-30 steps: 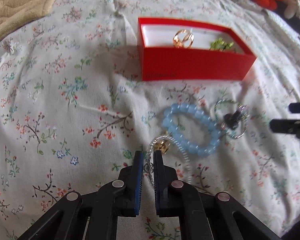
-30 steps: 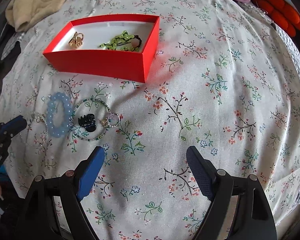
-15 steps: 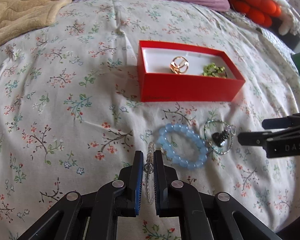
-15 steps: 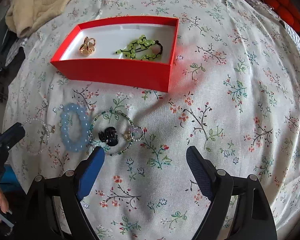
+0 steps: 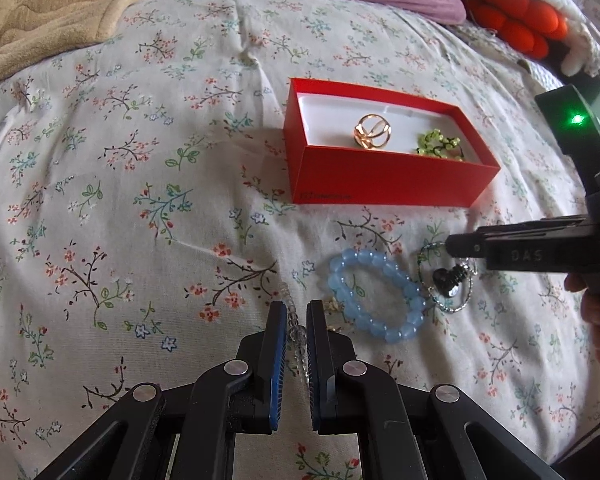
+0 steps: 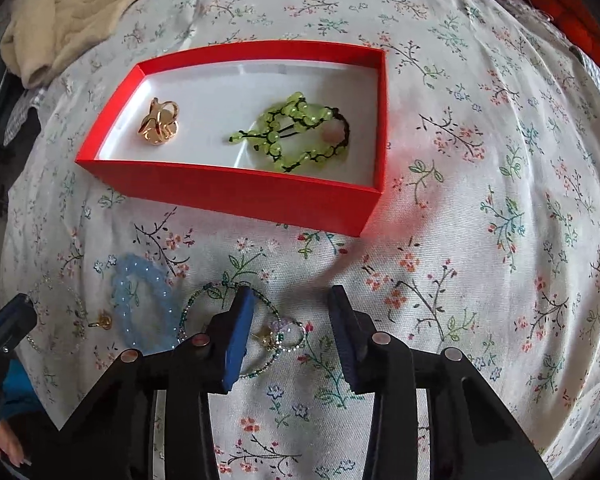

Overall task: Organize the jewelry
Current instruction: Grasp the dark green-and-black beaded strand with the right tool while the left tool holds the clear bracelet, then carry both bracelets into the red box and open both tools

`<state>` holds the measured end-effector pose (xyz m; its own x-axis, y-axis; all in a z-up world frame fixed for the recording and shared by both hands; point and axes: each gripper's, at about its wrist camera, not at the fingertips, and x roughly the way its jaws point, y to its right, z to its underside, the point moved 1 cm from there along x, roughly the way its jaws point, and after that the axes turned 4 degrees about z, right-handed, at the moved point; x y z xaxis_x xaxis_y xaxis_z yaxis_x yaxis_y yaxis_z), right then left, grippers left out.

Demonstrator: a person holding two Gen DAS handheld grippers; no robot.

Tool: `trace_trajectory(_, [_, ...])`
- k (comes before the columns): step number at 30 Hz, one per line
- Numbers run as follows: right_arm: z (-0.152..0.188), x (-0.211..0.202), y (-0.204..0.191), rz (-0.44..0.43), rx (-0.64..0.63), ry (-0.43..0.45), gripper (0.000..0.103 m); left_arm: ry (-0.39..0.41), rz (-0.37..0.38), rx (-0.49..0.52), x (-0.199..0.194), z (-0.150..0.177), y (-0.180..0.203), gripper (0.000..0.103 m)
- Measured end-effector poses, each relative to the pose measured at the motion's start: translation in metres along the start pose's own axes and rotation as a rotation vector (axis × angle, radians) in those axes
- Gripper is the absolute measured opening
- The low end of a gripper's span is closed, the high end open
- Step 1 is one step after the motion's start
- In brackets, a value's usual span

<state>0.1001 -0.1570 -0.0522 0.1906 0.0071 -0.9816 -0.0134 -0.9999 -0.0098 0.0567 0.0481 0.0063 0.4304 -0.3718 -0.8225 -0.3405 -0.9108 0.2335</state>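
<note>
Floral bedspread [image 6: 480, 160] below me, my right gripper [image 6: 290, 330] has swung over the green seed-bead bracelet [image 6: 236, 320], jaws just narrowing but not pinching it, while my left gripper [image 5: 296, 320] stays clamped on the clear bead bracelet [image 5: 290, 312], both short of the red box [image 6: 236, 188].

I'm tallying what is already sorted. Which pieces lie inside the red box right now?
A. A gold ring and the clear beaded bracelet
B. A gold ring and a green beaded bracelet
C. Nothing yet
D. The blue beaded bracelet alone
B: on the white lining of the red box lie only the gold ring and the green beaded bracelet.
</note>
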Motion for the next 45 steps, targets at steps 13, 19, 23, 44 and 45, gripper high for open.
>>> trace_trajectory(13, [-0.001,0.013,-0.036,0.058,-0.120,0.013,0.003,0.001,0.008,-0.036,-0.001,-0.003,-0.012,0.004])
trace_trajectory(19, [0.002,-0.005,-0.035,0.027,-0.115,0.050,0.003,0.022,0.012,-0.035,-0.009,-0.005,-0.009,0.004])
trace_trajectory(23, [0.008,-0.024,-0.031,-0.006,-0.112,0.085,0.003,0.029,0.014,-0.033,-0.010,-0.006,-0.008,0.004])
trace_trajectory(44, [0.005,-0.104,-0.002,-0.108,-0.021,0.254,0.003,0.084,0.067,-0.041,-0.014,-0.047,0.022,0.004])
trace_trajectory(45, [0.003,-0.106,0.000,-0.106,-0.014,0.261,0.003,0.090,0.073,-0.042,-0.014,-0.051,0.024,0.004])
